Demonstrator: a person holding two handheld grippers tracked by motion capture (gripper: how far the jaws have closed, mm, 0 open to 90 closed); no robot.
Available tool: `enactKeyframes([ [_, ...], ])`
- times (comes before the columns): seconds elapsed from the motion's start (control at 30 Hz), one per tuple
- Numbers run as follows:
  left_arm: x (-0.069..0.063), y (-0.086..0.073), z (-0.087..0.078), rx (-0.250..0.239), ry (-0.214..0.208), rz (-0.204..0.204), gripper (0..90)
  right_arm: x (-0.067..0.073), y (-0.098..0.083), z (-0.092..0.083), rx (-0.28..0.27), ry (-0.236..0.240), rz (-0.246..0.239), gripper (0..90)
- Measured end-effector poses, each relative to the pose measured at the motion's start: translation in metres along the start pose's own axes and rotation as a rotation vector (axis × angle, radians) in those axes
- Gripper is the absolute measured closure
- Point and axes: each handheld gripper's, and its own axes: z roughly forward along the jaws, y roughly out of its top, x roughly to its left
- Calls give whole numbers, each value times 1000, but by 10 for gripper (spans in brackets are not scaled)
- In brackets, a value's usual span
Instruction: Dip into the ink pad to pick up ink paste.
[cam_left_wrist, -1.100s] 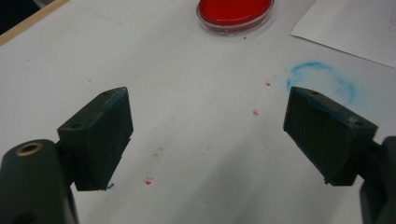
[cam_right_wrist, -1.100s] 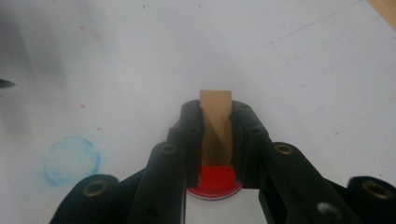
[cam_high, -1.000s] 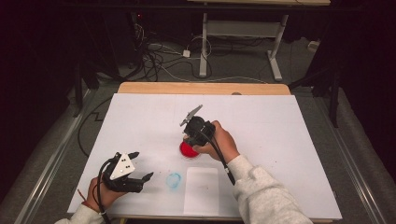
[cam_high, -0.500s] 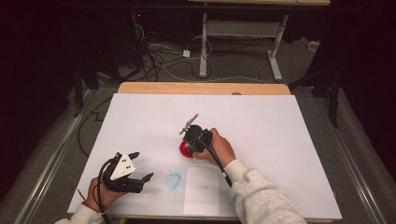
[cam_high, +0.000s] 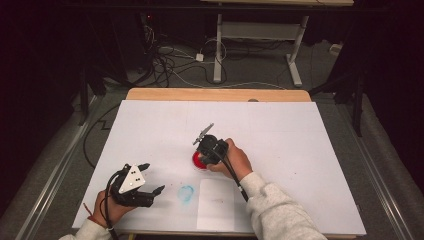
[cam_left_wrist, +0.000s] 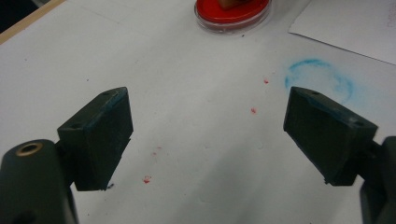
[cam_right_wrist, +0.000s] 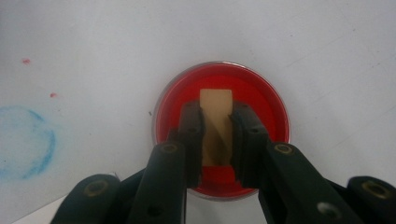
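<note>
At a white-topped counter (cam_high: 300, 145) with a pale wooden edge, a person in a light grey sleeve (cam_high: 280, 215) works 2 hand-held black tongs. The right tongs (cam_right_wrist: 217, 135) are pinching a small tan wooden block (cam_right_wrist: 216, 116), its 2 black jaws pressed against the block's sides. The block stands inside a round, clear-rimmed dish of red ink (cam_right_wrist: 261, 107), its lower end down on the red surface. In the high view the right tongs (cam_high: 202, 161) point down over that dish (cam_high: 198, 161), which sits near the middle of the counter, with the person's right hand (cam_high: 235, 160) wrapped around the tool's body just beside it.

The left tongs (cam_left_wrist: 208, 135) are spread wide, nothing between the jaws, above bare counter flecked with small red spots (cam_left_wrist: 253, 110). In the high view the left tongs (cam_high: 152, 177) lie low near the counter's front left corner, held by the left hand (cam_high: 112, 210), well apart from the dish.

Between the 2 tools, a smudged blue ring-shaped ink mark (cam_high: 186, 192) stains the counter. Just beside it, toward the right arm, lies a white rectangular sheet of paper (cam_high: 215, 202). The red dish (cam_left_wrist: 232, 11) also shows at the top of the left gripper view, beyond the blue mark (cam_left_wrist: 317, 77).
</note>
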Motion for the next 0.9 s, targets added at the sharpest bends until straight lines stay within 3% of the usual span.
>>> enactKeyframes([
  [0.1,-1,0,0,-2,0,0,151,4,0,0,-1,-26,-22,766],
  [0.63,0,-1,-1,-1,-7,-17,151,5,0,0,4,-34,-34,765],
  [0.77,0,-1,-1,2,7,3,151,6,-1,-1,-11,-40,-34,764],
  [0.9,0,-1,-1,-3,2,0,152,2,-8,-11,-57,-12,3,764],
])
